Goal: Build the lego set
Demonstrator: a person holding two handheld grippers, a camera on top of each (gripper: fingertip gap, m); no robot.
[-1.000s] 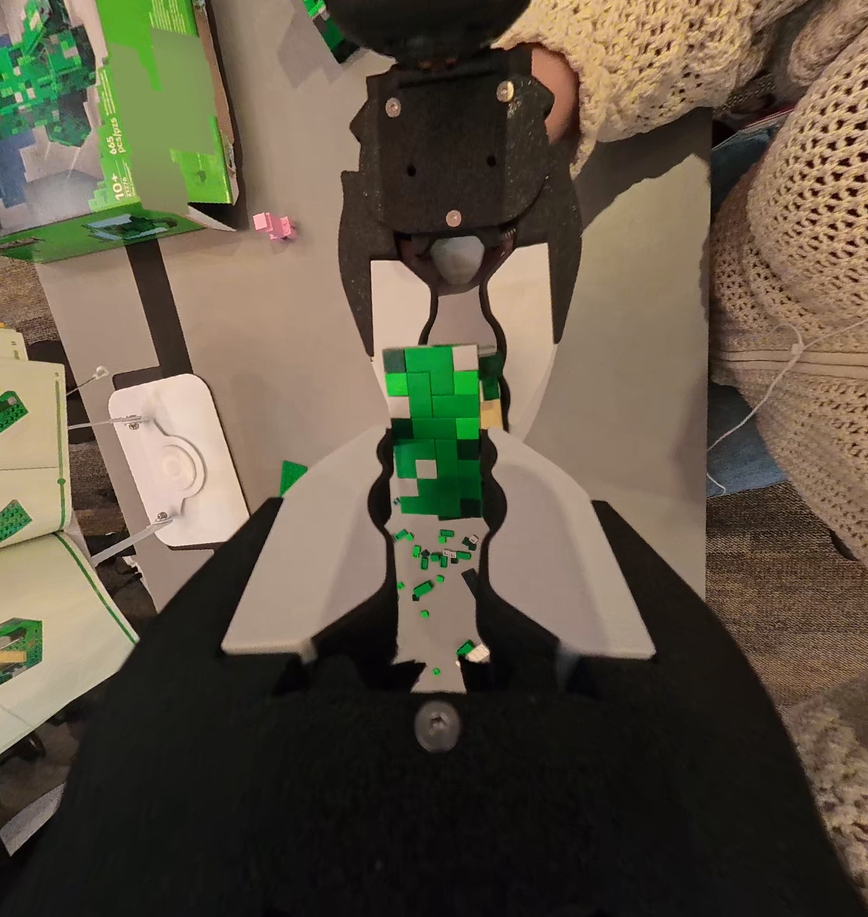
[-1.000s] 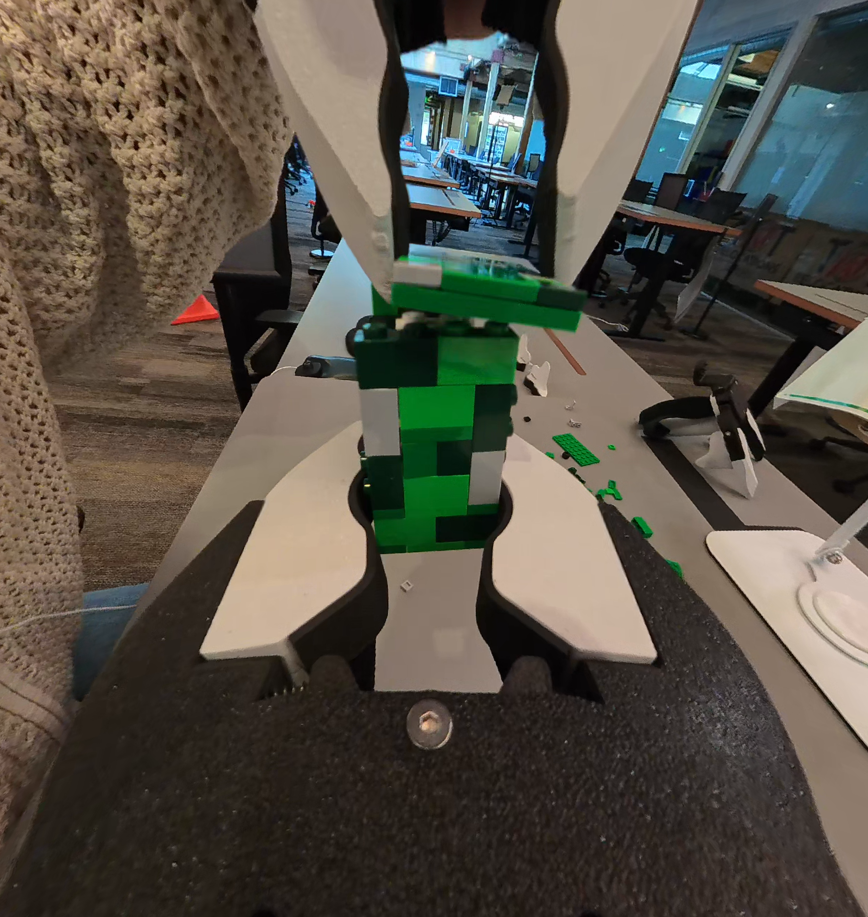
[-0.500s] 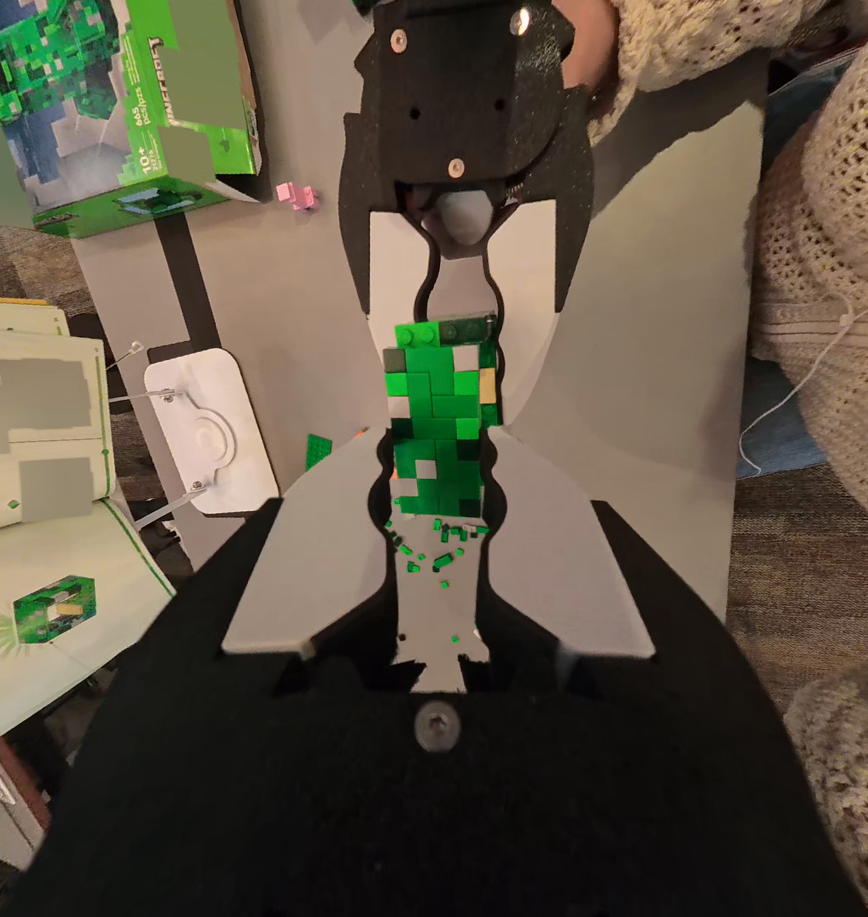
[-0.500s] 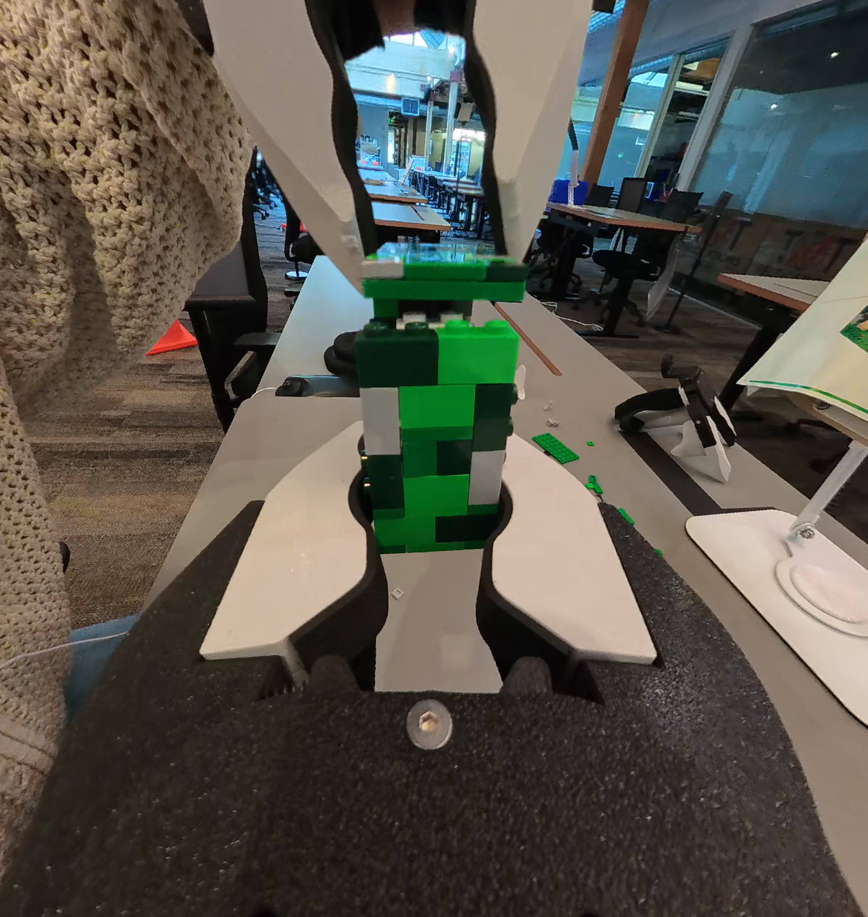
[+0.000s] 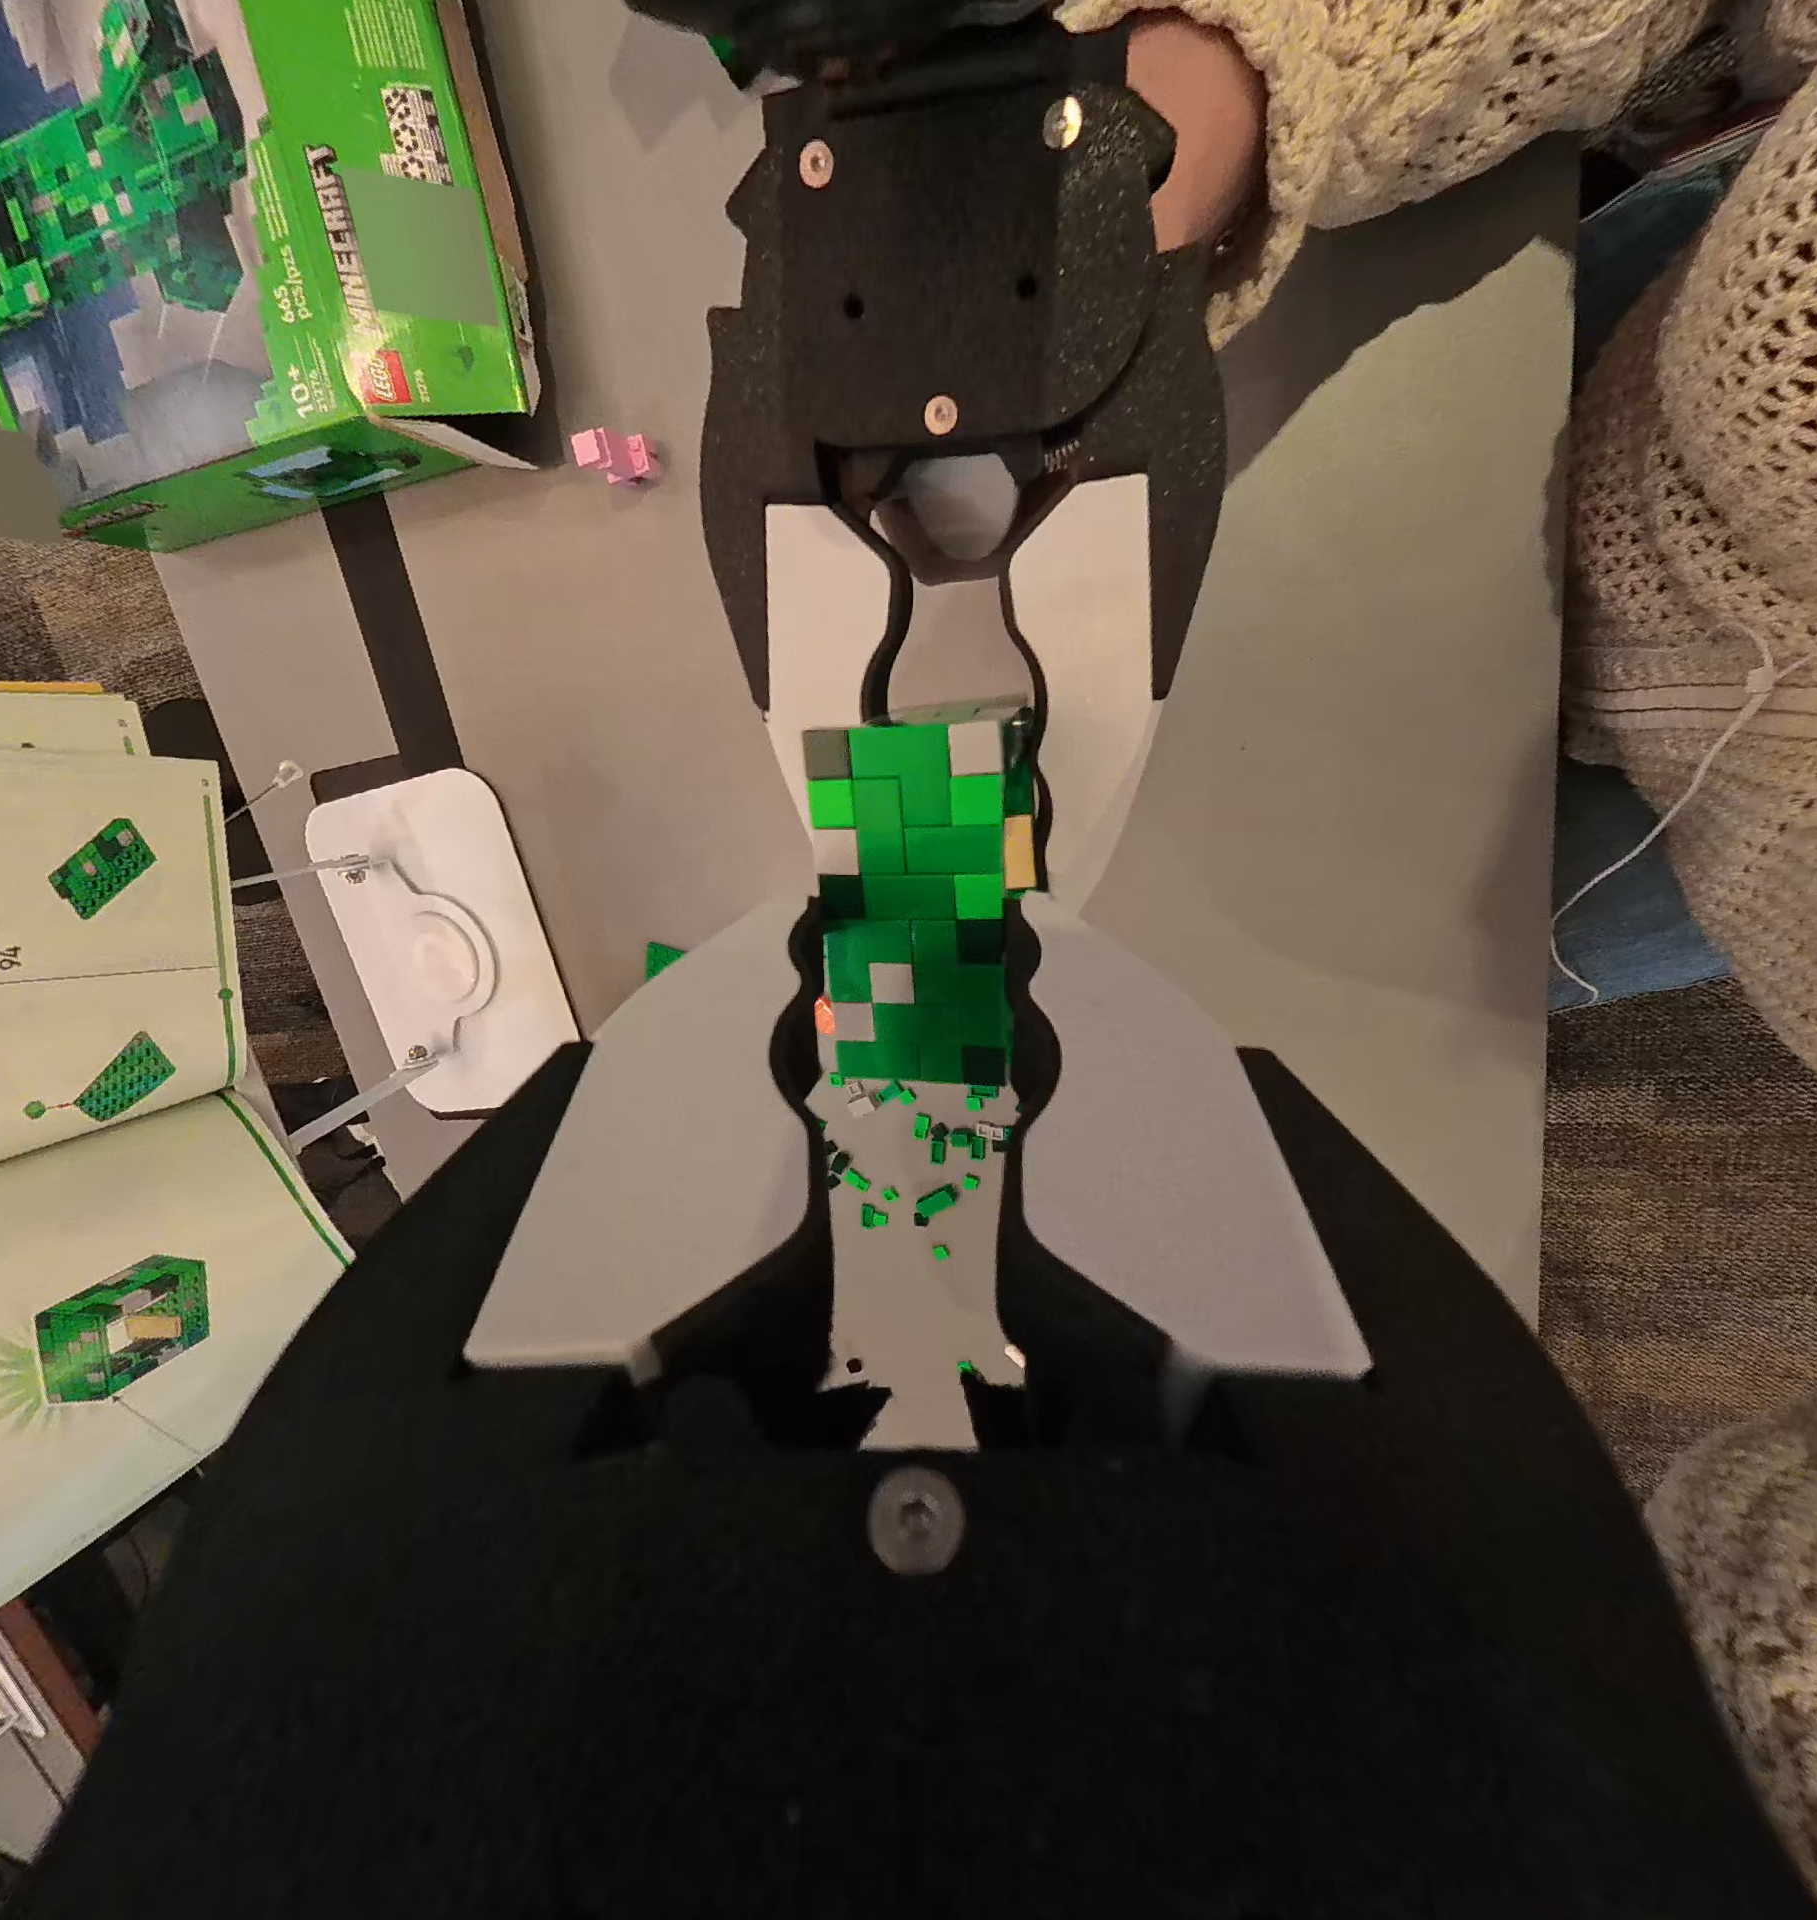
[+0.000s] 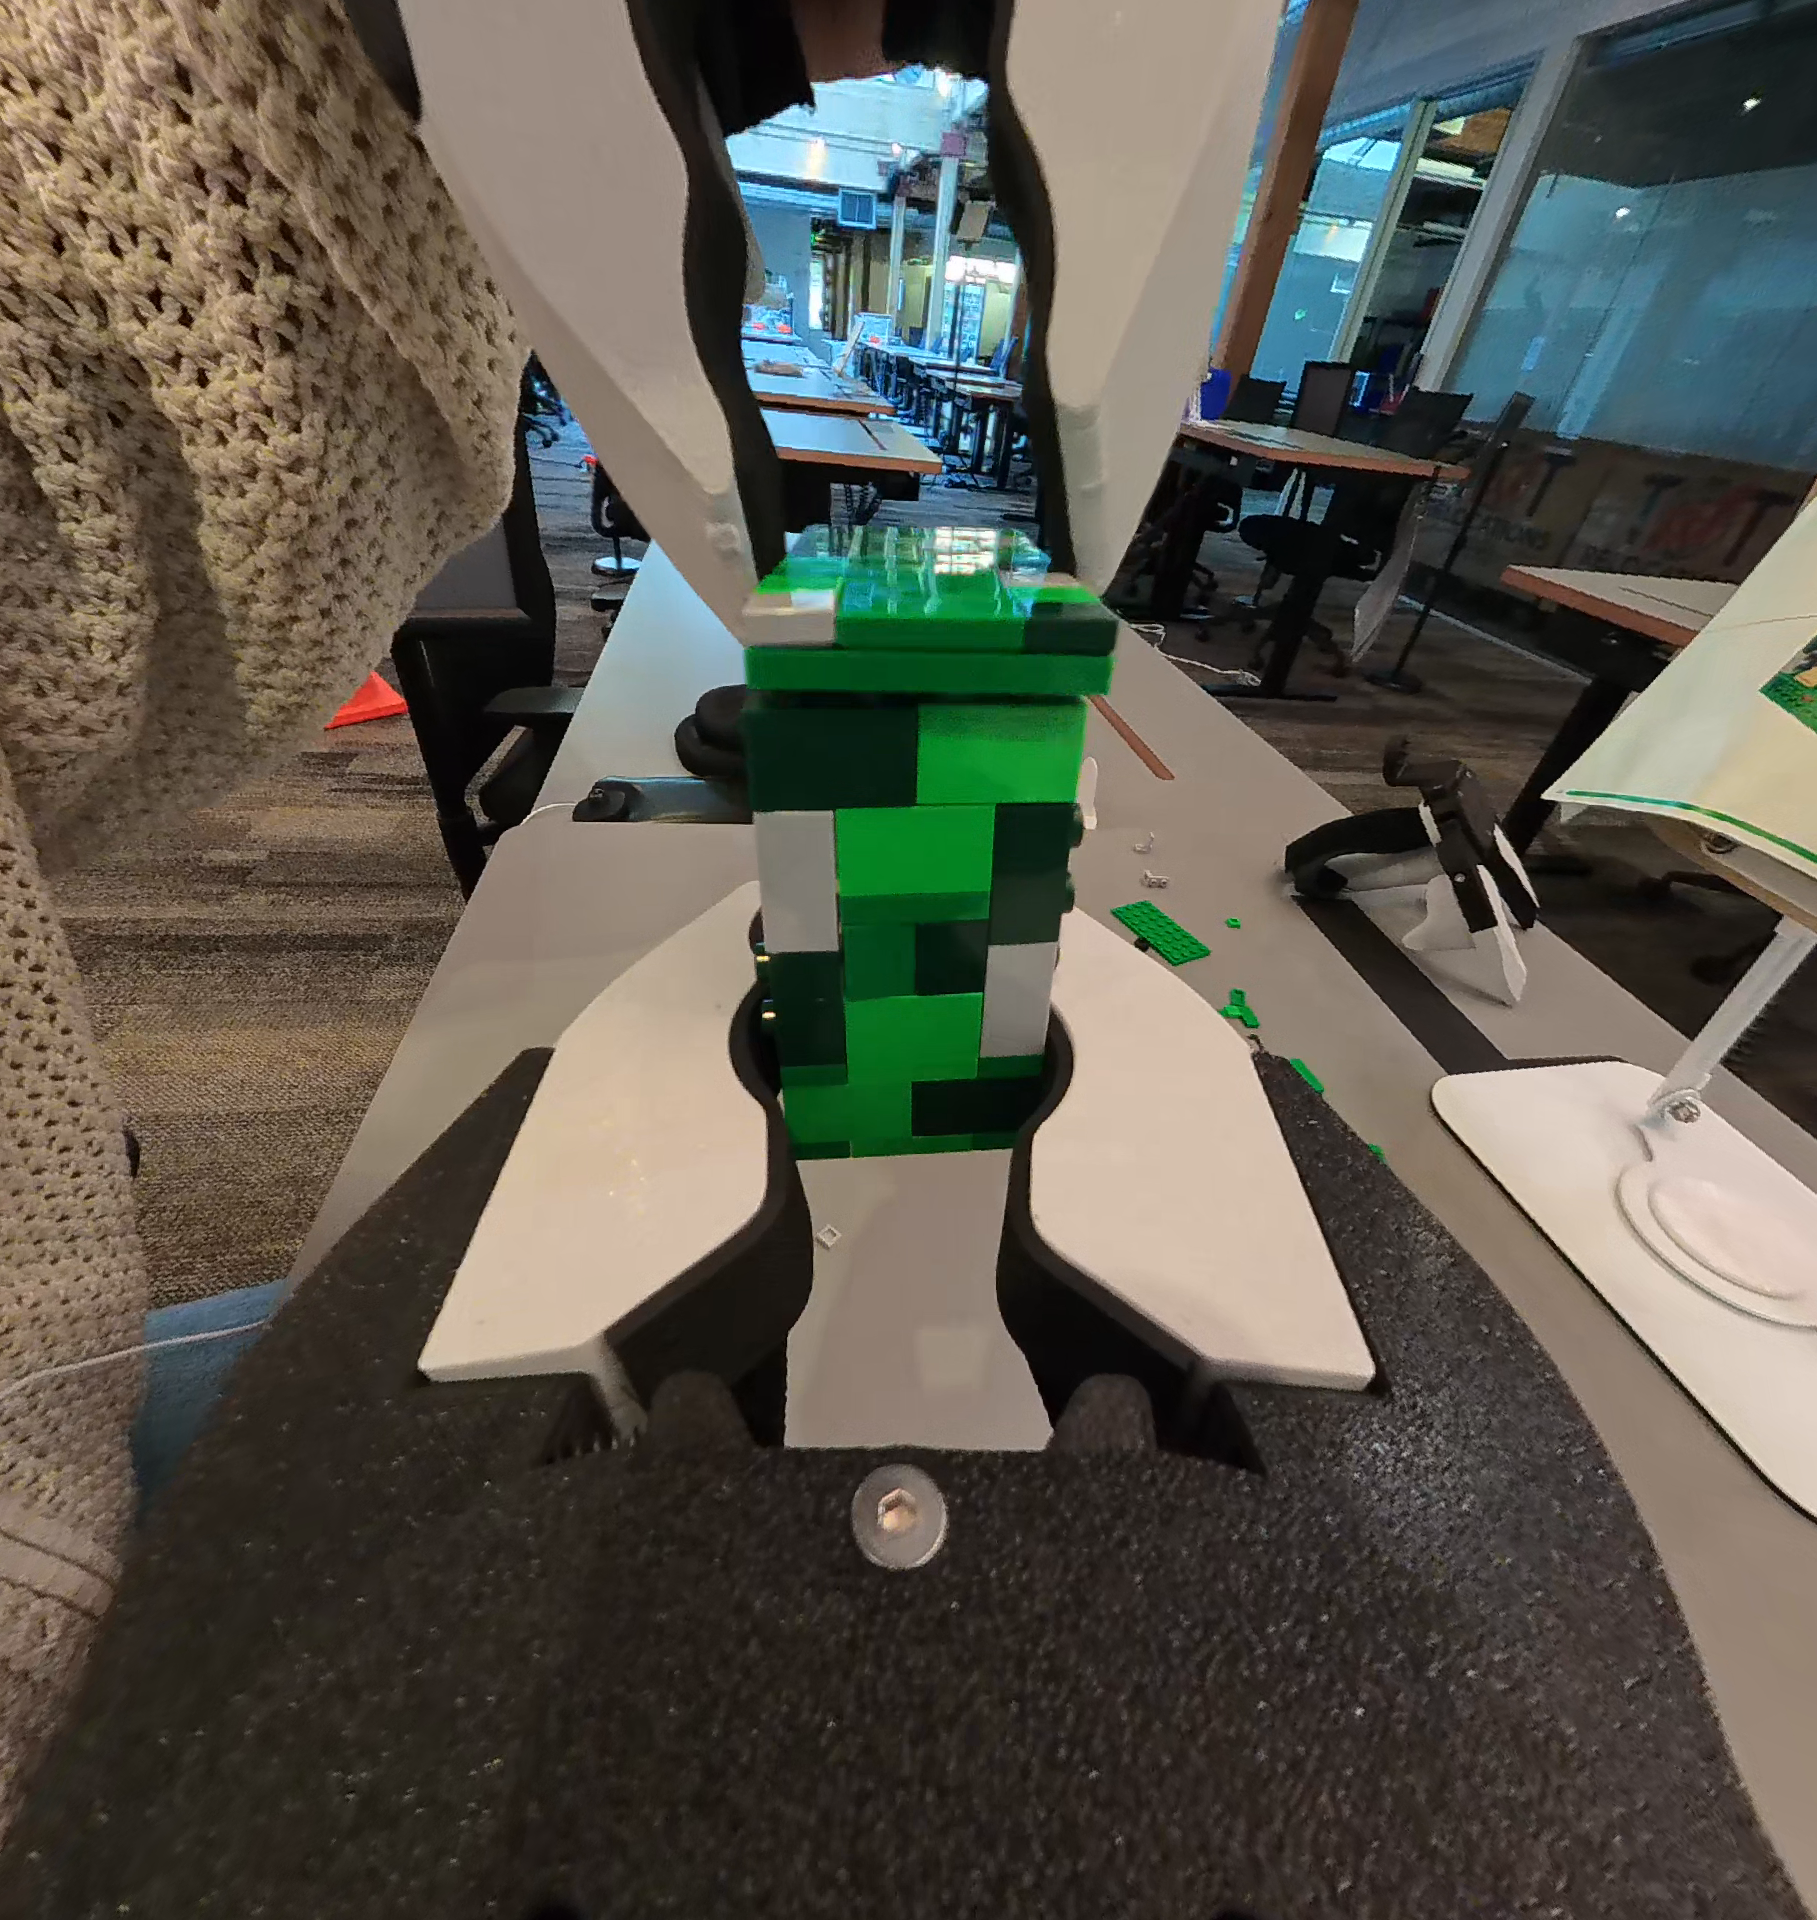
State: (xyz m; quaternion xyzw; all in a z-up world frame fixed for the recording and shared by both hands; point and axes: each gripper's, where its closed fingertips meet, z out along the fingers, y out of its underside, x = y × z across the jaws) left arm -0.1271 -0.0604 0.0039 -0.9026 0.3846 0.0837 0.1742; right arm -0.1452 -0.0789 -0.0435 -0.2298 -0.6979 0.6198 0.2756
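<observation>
open-plan office, after-hours look. long rows of desks [image 6: 842, 390] recede into distance, black swivel chairs [image 6: 1288, 540] tucked beside them. glass-walled rooms [image 6: 1610, 312] along right side, wooden column [image 6: 1273, 208] rising to ceiling, overhead lights far back. grey patterned carpet [image 6: 260, 935] underfoot, orange cone [image 6: 364, 698] on it. grey bench [image 6: 1299, 831] in front matches other desks, doubling as hobby spot: toy set box [image 5: 208, 239] and open instruction booklet [image 5: 73, 1039] on it.

Right tongs [image 6: 909, 1049] clamp the upright green tower [image 6: 909, 925] above the table [image 6: 1330, 831].
</observation>
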